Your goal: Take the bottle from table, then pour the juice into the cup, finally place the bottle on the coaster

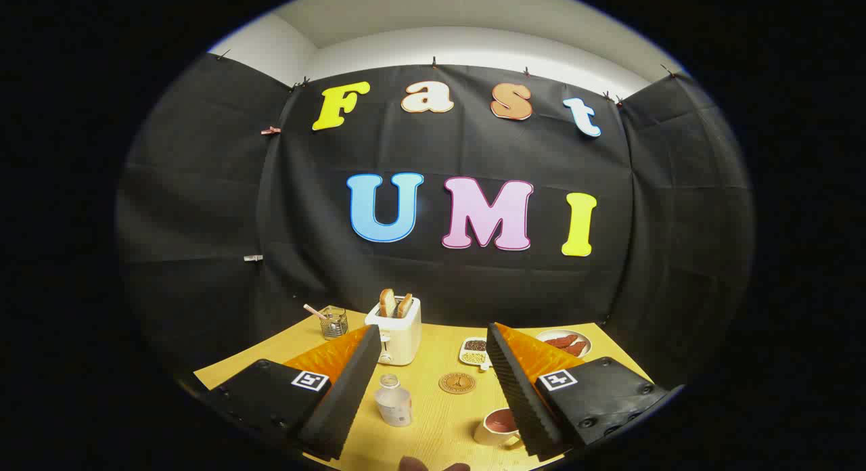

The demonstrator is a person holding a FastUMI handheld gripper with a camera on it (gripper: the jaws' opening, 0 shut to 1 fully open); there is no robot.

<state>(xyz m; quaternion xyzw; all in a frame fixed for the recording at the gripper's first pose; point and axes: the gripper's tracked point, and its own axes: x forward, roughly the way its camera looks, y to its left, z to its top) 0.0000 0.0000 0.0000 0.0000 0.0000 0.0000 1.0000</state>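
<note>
On the far left of the tabletop (pixel 433 427) sits a glass holder (pixel 333 323) with a straw in it, well beyond your left finger. Next comes the toaster (pixel 396 335) with two slices standing in it, beyond the gap between the fingers.

The bottle (pixel 394 402) stands nearer, just beside the inner face of your left finger and inside the gap, but nothing touches it. It stands upright on its base, long axis vertical, its open mouth pointing up; no cap shows on it. Your hand-held gripper (pixel 429 383) is spread wide, fingers well apart and holding nothing.

So you look to be at the first step: the take. The bottle sits off-centre, toward the left finger, so the next move calls for shifting left and lowering until the body lies midway between the pads, then closing on the body below the neck. Keep it upright as you lift, since the mouth is open.

Further right lies the round coaster (pixel 457 383), beyond the bottle and bare. A small dish (pixel 474 350) with grains sits past it. The cup (pixel 497 427) stands close against your right finger, partly hidden by it. Last, a plate (pixel 563 342) holding reddish pieces lies beyond that finger.
</note>
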